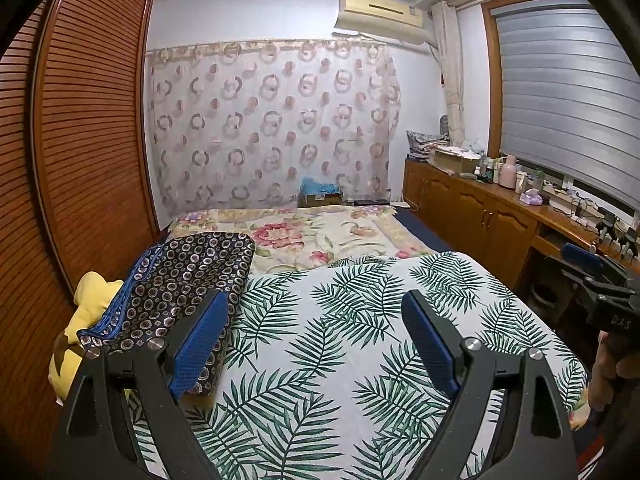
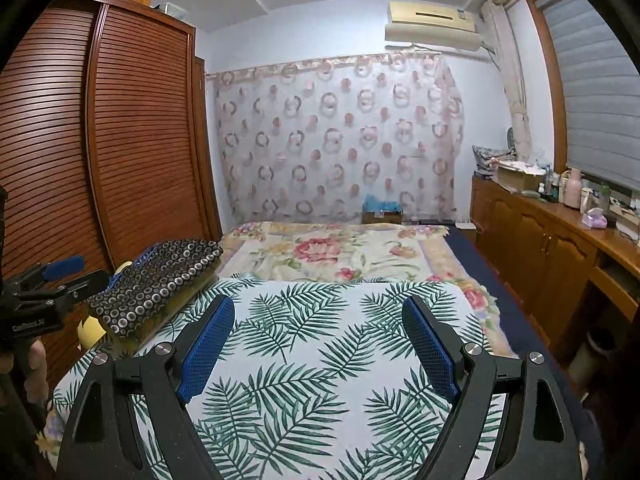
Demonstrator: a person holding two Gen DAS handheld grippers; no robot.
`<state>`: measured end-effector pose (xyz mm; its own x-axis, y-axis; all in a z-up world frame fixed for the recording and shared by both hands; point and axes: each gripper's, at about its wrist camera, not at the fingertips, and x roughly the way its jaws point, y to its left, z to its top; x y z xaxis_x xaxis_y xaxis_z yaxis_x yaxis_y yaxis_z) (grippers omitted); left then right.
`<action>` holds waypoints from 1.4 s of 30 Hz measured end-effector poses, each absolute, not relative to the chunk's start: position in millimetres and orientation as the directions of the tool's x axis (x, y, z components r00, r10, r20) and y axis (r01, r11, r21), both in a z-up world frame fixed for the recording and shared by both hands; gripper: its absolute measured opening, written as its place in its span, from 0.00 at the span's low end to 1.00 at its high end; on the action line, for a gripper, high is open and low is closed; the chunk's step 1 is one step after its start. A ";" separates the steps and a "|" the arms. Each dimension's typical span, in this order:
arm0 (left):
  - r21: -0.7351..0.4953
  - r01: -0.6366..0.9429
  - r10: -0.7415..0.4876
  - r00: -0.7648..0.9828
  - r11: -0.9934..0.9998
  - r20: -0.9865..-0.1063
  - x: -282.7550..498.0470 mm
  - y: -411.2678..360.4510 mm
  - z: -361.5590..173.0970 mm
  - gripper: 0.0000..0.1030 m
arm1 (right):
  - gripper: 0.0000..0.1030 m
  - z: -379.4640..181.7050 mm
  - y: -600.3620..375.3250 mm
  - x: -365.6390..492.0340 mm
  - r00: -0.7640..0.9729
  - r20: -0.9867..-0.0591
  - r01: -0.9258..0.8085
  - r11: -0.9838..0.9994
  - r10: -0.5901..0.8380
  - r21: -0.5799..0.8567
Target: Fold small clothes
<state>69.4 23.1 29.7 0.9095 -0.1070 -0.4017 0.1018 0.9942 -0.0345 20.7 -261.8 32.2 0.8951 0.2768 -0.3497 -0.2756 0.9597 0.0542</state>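
- Here the left gripper (image 1: 316, 332) hangs above the leaf-print cloth (image 1: 352, 320), its 2 blue-padded jaws spread wide with nothing between them
- The right gripper (image 2: 318, 336) hangs over the same leaf-print cloth (image 2: 320, 340), jaws likewise spread wide and holding nothing
- A folded dark garment with a ring pattern (image 1: 188, 280) lies at the left edge of the cloth, just beside the left gripper's left finger (image 1: 200, 340)
- In the right wrist view that garment (image 2: 156, 284) sits on something yellow, ahead and left of the right gripper
- A yellow item (image 1: 88, 308) pokes out from under the garment on its left
- Beyond the cloth lies a floral blanket (image 1: 312, 240) on the bed
- A louvred wooden wardrobe (image 1: 88, 128) stands to the left, a wooden sideboard (image 1: 480, 208) to the right
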 end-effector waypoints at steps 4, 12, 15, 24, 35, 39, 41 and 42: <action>-0.035 0.102 -0.108 0.909 0.994 -0.403 69.3 23.2 29.9 0.86 | 0.84 33.3 -264.8 20.7 0.895 -0.350 -0.277 0.959 0.278 0.055; -0.035 0.099 -0.105 0.910 0.994 -0.401 68.7 24.1 29.3 0.86 | 0.84 32.4 -267.5 22.9 0.895 -0.347 -0.280 0.959 0.279 0.050; -0.034 0.100 -0.105 0.910 0.994 -0.401 69.2 24.0 29.2 0.86 | 0.84 32.0 -268.2 23.7 0.895 -0.349 -0.280 0.959 0.279 0.048; -0.034 0.101 -0.106 0.909 0.994 -0.402 69.3 24.5 29.1 0.86 | 0.84 32.9 -273.7 27.2 0.893 -0.350 -0.284 0.958 0.282 0.047; -0.035 0.100 -0.106 0.910 0.994 -0.402 69.4 24.3 29.1 0.86 | 0.84 32.9 -274.5 27.6 0.893 -0.350 -0.284 0.958 0.282 0.048; -0.034 0.100 -0.106 0.909 0.994 -0.402 68.9 24.6 29.2 0.86 | 0.84 33.0 -275.3 28.1 0.893 -0.350 -0.285 0.957 0.283 0.047; -0.034 0.101 -0.107 0.909 0.994 -0.402 68.8 24.6 29.3 0.86 | 0.84 33.2 -275.7 28.5 0.893 -0.350 -0.284 0.958 0.283 0.048; -0.034 0.102 -0.107 0.909 0.994 -0.402 68.7 24.7 29.4 0.86 | 0.84 33.2 -276.3 28.8 0.892 -0.351 -0.285 0.957 0.284 0.049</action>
